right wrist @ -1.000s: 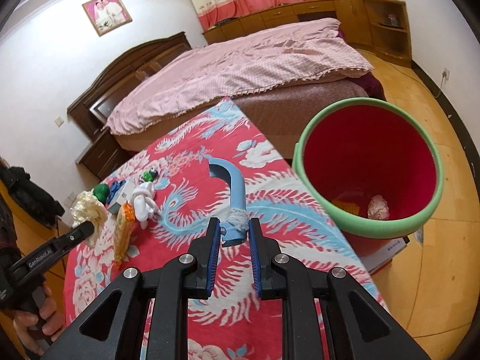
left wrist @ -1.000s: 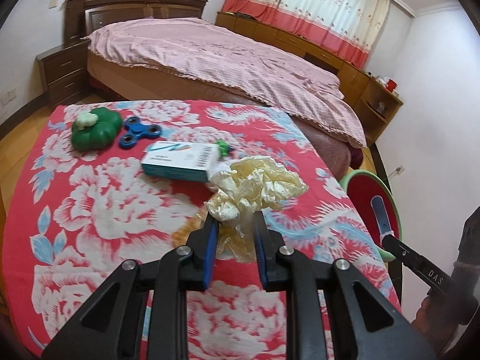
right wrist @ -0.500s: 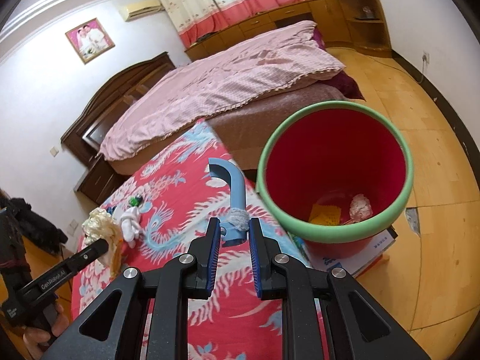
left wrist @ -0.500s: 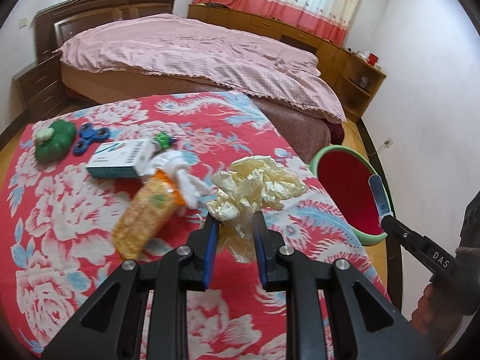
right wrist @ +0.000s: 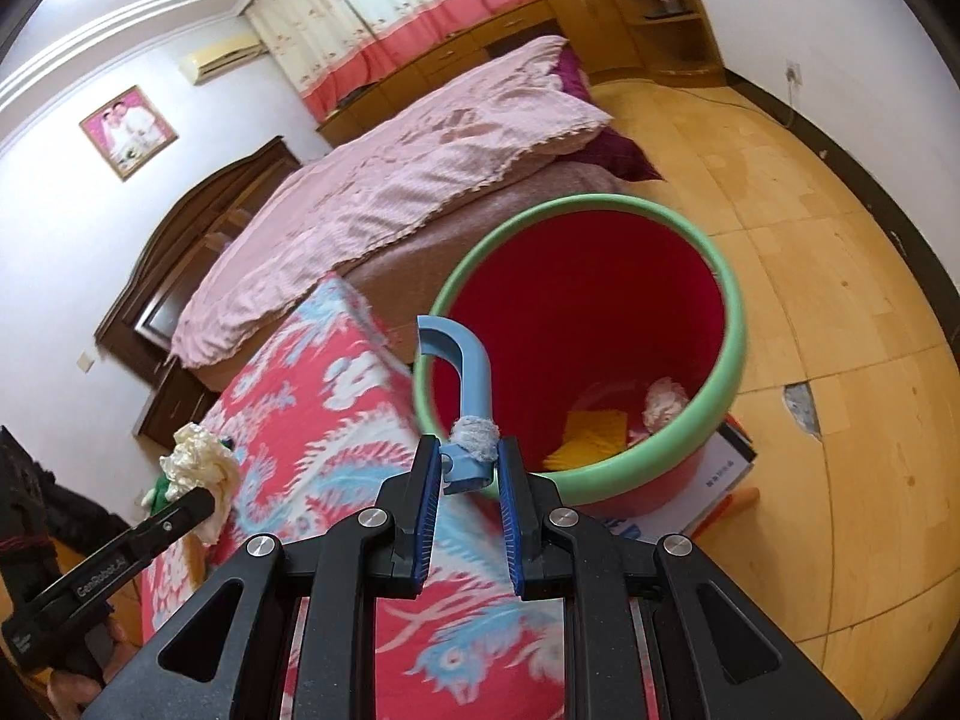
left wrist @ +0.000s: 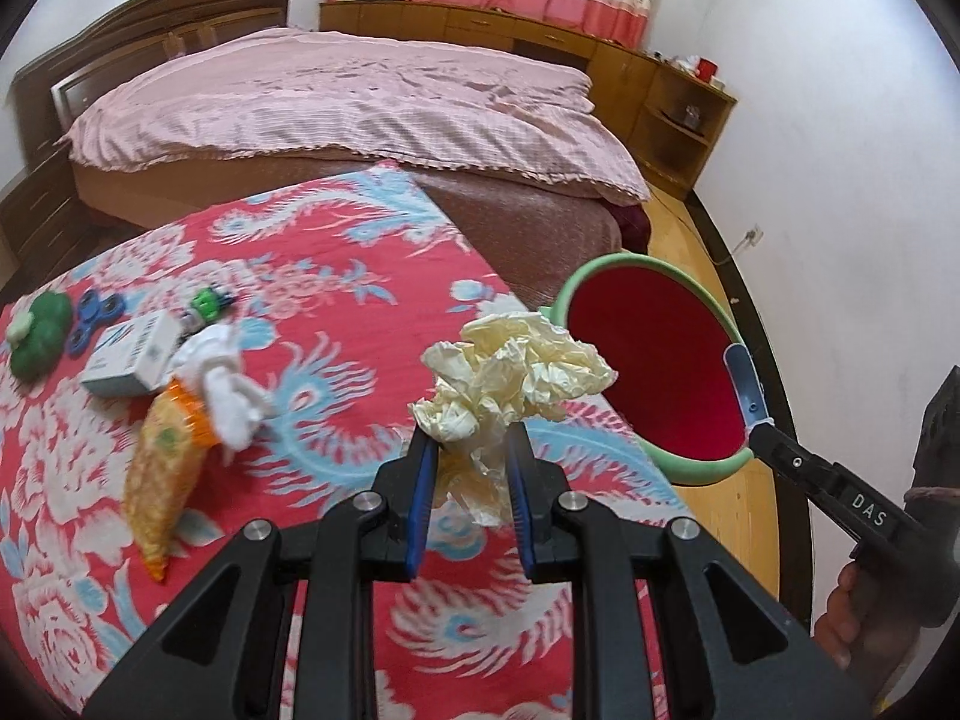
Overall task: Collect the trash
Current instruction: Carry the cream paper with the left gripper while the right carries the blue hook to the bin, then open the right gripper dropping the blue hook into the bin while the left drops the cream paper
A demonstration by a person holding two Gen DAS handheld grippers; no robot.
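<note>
My left gripper (left wrist: 469, 450) is shut on a crumpled cream plastic bag (left wrist: 516, 375) and holds it above the table's right edge, near the red bin with a green rim (left wrist: 654, 372). My right gripper (right wrist: 467, 462) is shut on a blue plastic hook-shaped piece (right wrist: 468, 384) with a wad of tape, held over the near rim of the bin (right wrist: 720, 396). The bin holds a yellow scrap (right wrist: 591, 429) and a pale wad (right wrist: 663, 399). The bag also shows in the right wrist view (right wrist: 201, 462). The blue piece also shows in the left wrist view (left wrist: 743, 381).
On the red flowered tablecloth (left wrist: 336, 360) lie an orange snack packet (left wrist: 162, 468), a white tissue wad (left wrist: 228, 378), a white box (left wrist: 129, 354), a blue spinner (left wrist: 93, 318), and green toys (left wrist: 36, 342). A bed (left wrist: 360, 114) stands behind. Wooden floor (right wrist: 840, 276) surrounds the bin.
Both grippers have moved right toward the bin. The blue piece now hangs over the bin's rim. The bag is closer to the table's right edge.
</note>
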